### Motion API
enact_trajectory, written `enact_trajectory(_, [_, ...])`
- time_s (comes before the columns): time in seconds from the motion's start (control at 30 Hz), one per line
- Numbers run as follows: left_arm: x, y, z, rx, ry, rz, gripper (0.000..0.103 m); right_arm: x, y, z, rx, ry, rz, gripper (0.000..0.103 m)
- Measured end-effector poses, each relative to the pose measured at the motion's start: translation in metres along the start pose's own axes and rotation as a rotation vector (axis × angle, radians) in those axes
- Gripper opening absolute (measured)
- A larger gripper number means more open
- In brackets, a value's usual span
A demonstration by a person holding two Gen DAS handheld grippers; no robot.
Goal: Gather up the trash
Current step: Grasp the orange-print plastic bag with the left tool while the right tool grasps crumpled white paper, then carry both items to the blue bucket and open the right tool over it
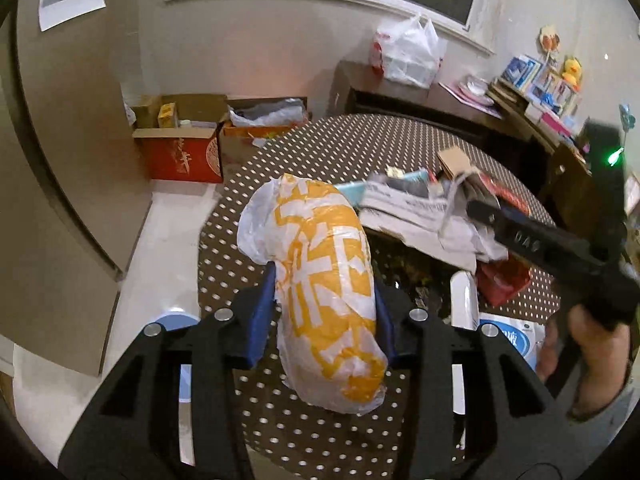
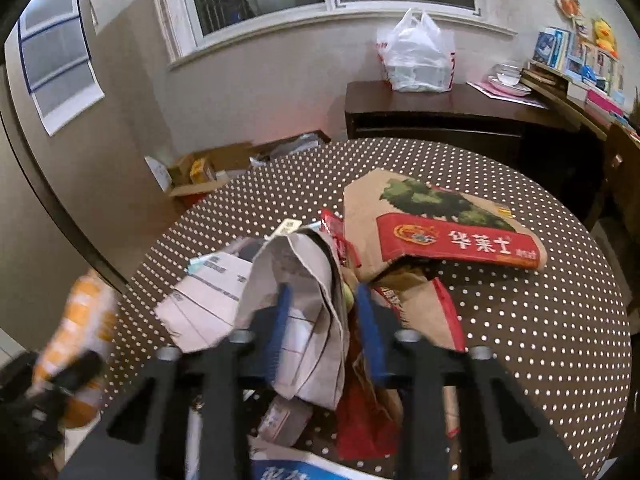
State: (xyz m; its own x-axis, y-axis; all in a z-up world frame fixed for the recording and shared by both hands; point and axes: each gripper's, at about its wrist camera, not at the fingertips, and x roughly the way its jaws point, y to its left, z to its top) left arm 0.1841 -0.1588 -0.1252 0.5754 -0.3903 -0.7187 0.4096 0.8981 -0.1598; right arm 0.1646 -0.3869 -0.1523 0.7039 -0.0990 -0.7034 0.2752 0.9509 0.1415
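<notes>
Crinkled plastic, the orange-and-white bag point(image 1: 326, 292) sits clamped between my left gripper point(image 1: 326, 316) pads above the table edge. My right gripper point(image 2: 324, 332) pinches a creased grey paper sheet point(image 2: 300, 300) over the trash heap. Beyond lies a brown paper bag point(image 2: 436, 224) on the dotted brown tablecloth point(image 2: 540, 320), then a dark sideboard point(image 2: 432, 108) under the window.

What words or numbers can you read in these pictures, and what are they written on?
"华莱士": white characters on the red band of the brown paper bag.
"DAS", roughly: raised marking on the right gripper; uncertain.
Yellow-and-white plastic bag, held by the left gripper: big white characters, too crumpled to read.
Red box on the floor: gold characters, too blurred.
Newspaper: print too small.
</notes>
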Motion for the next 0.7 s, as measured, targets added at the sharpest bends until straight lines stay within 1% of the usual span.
enact_trajectory(0.1, [-0.007, 0.012, 0.001, -0.020, -0.015, -0.002, 0.043, -0.016, 0.000, 0.000, 0.005, -0.063, 0.024, 0.005])
enact_trajectory(0.27, [-0.027, 0.027, 0.001, -0.048, -0.058, -0.009, 0.043, -0.053, 0.008, 0.006, 0.005, -0.178, 0.032, 0.004])
enact_trajectory(0.37, [-0.044, 0.036, 0.001, -0.061, -0.090, -0.014, 0.043, -0.086, 0.021, 0.011, 0.000, -0.272, 0.043, 0.004])
enact_trajectory(0.4, [-0.051, 0.040, 0.000, -0.067, -0.104, -0.012, 0.043, -0.096, 0.028, 0.013, -0.007, -0.291, 0.050, 0.004])
enact_trajectory(0.47, [-0.064, 0.048, -0.002, -0.080, -0.130, -0.011, 0.043, -0.110, 0.045, 0.016, -0.035, -0.306, 0.077, 0.004])
enact_trajectory(0.57, [-0.085, 0.065, -0.007, -0.102, -0.171, 0.015, 0.043, -0.120, 0.080, 0.013, -0.093, -0.306, 0.116, 0.004])
enact_trajectory(0.7, [-0.110, 0.104, -0.020, -0.152, -0.208, 0.098, 0.043, -0.115, 0.142, -0.007, -0.174, -0.261, 0.209, 0.004])
